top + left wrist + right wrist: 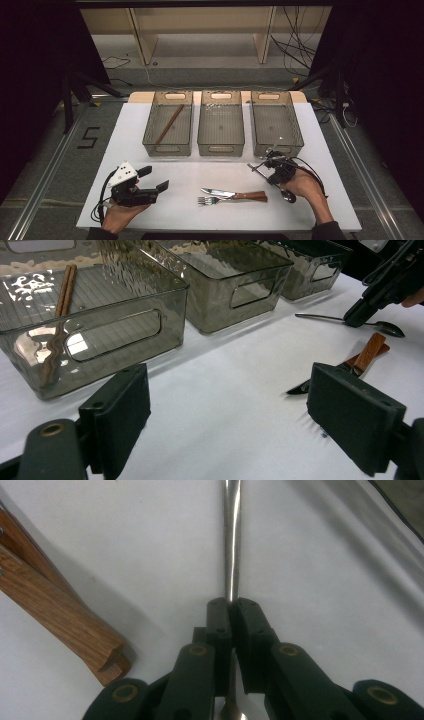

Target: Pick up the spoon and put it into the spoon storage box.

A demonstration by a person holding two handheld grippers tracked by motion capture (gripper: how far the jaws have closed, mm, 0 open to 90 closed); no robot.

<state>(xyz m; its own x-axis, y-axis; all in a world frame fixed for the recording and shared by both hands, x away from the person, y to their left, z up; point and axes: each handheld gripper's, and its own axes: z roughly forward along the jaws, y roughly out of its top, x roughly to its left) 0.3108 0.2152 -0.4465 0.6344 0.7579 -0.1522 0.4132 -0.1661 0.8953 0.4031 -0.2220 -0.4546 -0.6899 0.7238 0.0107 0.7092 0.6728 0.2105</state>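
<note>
White table (150, 145): knife (222, 192), fork (212, 200) nearby

White table (150, 205), three smoky plastic bins (221, 131) in a row at the back, knife (235, 194), fork (212, 201) and spoon (274, 181) lying near the front edge.

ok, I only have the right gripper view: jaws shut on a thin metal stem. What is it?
Observer: A spoon. The right gripper pinches its handle, with the bowl end toward the person.
Operator: Left side busy?
Observer: No. The left gripper is off to the left with its jaws open and nothing between them.
Operator: Anything sorted yet?
Observer: Chopsticks lie in the left bin of three.
</note>
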